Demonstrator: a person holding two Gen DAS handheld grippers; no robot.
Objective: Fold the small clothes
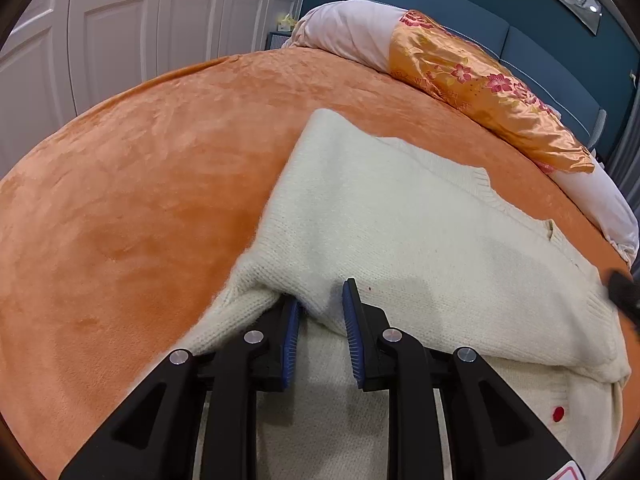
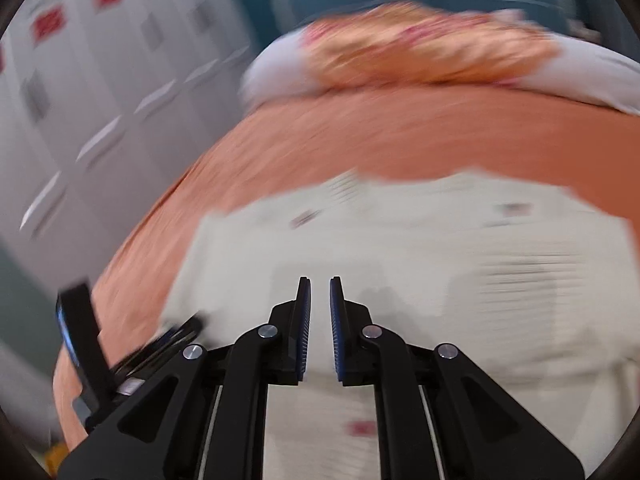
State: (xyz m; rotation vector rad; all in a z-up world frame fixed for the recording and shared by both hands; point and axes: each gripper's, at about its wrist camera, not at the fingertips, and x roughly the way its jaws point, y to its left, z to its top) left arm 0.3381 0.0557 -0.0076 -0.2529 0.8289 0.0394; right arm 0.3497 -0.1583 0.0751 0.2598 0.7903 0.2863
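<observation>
One bed filled both views, covered in a single orange plush blanket, with one rolled quilt of pale cloth and orange floral satin lying along its far edge below a blue headboard. One cream knitted sweater lay on the blanket, its upper part folded over the lower, and one red dot showed on the under layer. The left gripper pinched a bunched fold of the sweater's edge between its two blue pads. The right gripper, seen in a motion-blurred view, hung above the sweater with its two pads drawn nearly together, a narrow gap between them and nothing in it.
</observation>
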